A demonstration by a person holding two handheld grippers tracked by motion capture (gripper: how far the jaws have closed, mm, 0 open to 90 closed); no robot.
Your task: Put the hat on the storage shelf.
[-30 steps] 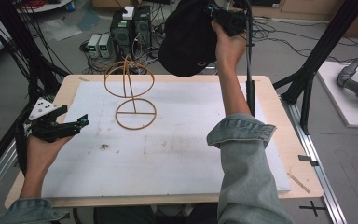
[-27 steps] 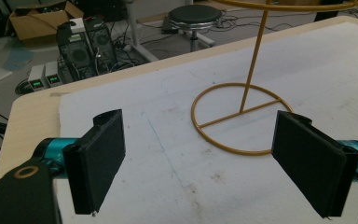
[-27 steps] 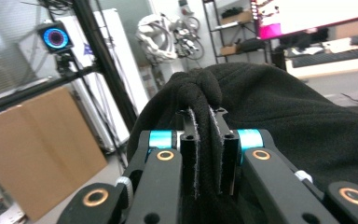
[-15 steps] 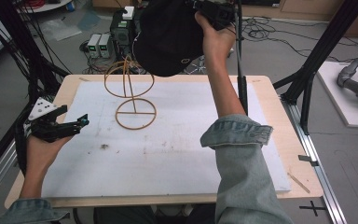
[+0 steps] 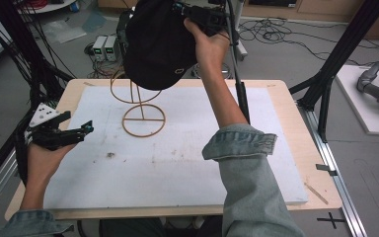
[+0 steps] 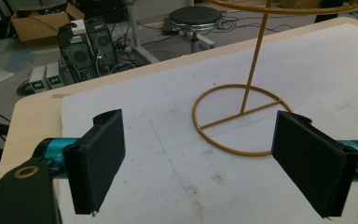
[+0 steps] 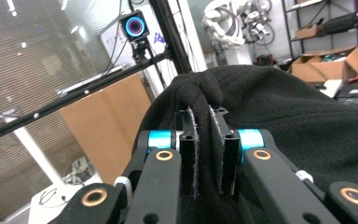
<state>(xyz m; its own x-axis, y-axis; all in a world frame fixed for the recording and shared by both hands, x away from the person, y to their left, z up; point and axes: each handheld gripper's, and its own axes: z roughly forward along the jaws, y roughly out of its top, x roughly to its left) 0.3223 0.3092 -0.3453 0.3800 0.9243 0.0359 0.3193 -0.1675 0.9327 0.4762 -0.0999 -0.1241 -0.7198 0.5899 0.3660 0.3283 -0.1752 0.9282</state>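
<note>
- A person stands at a table [image 5: 281, 106] covered by a white foam sheet [image 5: 187, 158], with a claw in each hand.
- The right claw [image 5: 190, 12] is raised high over the far edge of the table, arm stretched forward in a denim sleeve [image 5: 249, 173].
- It is clamped on a black cap [image 5: 158, 44]: in the right gripper view, a bunched fold of black cloth [image 7: 204, 135] is pinched tight between the two nearly closed jaws.
- The cap hangs down and to the left of this claw. Its hollow seems to face down toward the table, and its longer side runs roughly from the claw down toward the stand, though the dark fabric makes the shape hard to read.
- A small pale mark [image 5: 178, 70] sits near the cap's lower rim; what it is cannot be made out.
- A gold wire stand [image 5: 143, 120] sits below the cap, with a flat ring base on the foam, a thin upright post and an upper hoop.
- The cap covers part of the upper hoop in the high view. In the left gripper view the hoop [image 6: 279, 7] is cut off at the top edge.
- The left claw [image 5: 86, 129] is held low near the table's left edge, jaws spread wide and empty, pointing toward the stand's base [image 6: 240, 119], which lies ahead of it and well apart.
</note>
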